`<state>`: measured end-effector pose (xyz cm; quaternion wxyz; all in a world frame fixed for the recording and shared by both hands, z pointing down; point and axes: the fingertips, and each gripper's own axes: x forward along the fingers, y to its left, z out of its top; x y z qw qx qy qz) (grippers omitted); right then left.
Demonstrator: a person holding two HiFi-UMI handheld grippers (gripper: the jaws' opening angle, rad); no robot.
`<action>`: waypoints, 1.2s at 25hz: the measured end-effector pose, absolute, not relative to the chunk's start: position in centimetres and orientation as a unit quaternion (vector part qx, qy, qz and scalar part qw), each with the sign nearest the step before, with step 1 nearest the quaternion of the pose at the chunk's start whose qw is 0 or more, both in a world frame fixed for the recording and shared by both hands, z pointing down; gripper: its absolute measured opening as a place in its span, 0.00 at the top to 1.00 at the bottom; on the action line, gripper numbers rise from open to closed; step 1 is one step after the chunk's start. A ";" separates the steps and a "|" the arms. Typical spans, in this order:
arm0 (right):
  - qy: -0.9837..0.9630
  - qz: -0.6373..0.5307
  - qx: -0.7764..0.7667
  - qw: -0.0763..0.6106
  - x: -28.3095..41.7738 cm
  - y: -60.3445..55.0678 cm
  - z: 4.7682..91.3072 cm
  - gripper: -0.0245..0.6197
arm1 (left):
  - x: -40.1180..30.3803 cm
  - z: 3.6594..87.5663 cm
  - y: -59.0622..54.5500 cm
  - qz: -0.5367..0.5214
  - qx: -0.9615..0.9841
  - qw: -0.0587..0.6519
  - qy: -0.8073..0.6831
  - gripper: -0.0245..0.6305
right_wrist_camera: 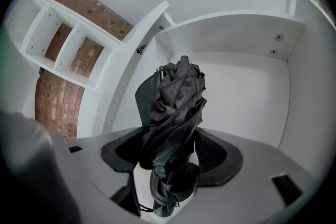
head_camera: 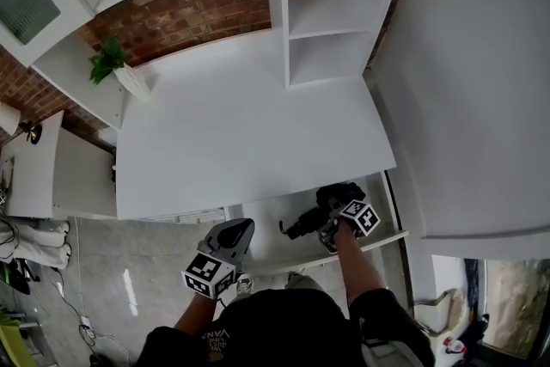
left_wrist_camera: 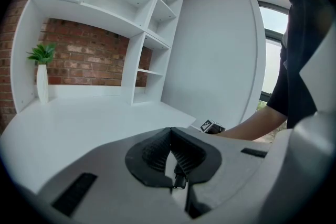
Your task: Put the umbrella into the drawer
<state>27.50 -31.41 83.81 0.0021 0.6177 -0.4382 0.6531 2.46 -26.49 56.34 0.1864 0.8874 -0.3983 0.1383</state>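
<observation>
Nearest, the left gripper (head_camera: 241, 229) hangs pressed together and empty; at its 3 o'clock the right gripper (head_camera: 333, 204) stands spread, pads off the folded umbrella (head_camera: 308, 223), which lies in the drawer (head_camera: 268, 252), pointing 8 to 2 o'clock.

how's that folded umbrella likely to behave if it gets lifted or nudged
The umbrella has loose fabric folds that look squashy, so it probably gives under a grip. Its rounded bundle may roll a little on the smooth drawer floor. Compact, so likely light.

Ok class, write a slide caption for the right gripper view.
Right tool, jaws apart, astride a folded black umbrella inside the open white drawer.
</observation>
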 end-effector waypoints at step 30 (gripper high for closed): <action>-0.591 0.452 0.668 -0.021 24.4 -26.1 66.8 0.96 | -1.9 54.3 -20.6 0.102 0.915 0.168 -0.353 0.95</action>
